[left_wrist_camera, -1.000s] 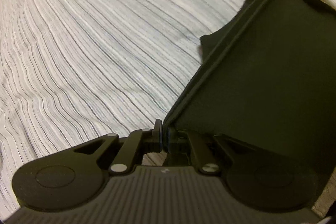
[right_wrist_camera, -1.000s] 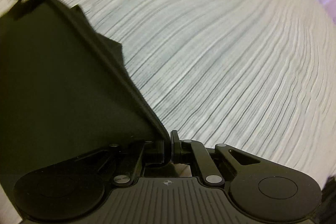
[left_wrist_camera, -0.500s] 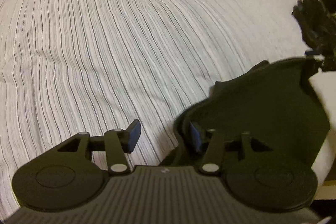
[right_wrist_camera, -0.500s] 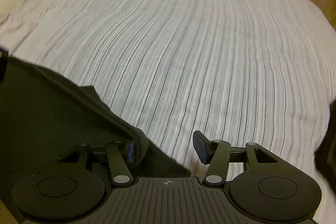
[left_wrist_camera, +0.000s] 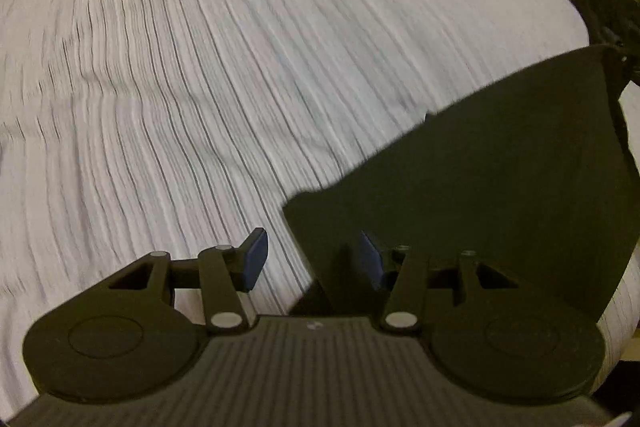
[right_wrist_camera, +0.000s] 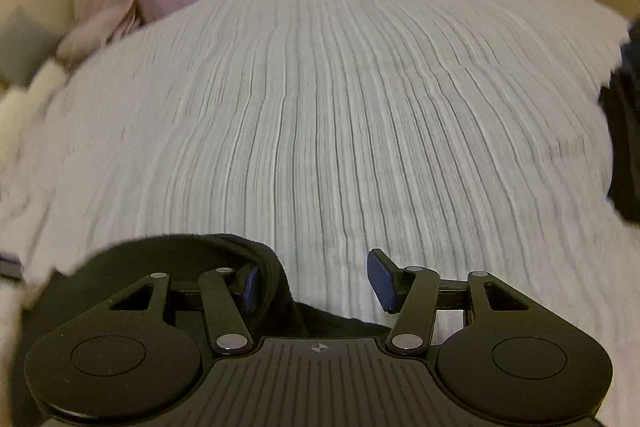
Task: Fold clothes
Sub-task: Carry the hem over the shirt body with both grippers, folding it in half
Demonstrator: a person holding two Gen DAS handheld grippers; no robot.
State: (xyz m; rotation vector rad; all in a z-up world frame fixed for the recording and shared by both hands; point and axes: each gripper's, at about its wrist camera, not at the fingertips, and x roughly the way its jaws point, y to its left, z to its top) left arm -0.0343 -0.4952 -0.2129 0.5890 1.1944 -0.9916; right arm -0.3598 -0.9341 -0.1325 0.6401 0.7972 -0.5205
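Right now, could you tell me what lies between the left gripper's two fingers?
In the left wrist view, the left gripper is open. Between its fingers lie bare striped bedspread and the near edge of the dark garment, neither gripped.

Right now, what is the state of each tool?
Left tool: open, holding nothing; dark garment lies by it.
Right tool: open, holding nothing.

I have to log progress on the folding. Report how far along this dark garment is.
Done: the dark garment lies flat on the striped bedspread with straight edges, so a fold looks laid. In hand: nothing; the left gripper and right gripper are both open, at the cloth's edge. Left: whether more folds are needed cannot be told, since most of the garment is out of view.
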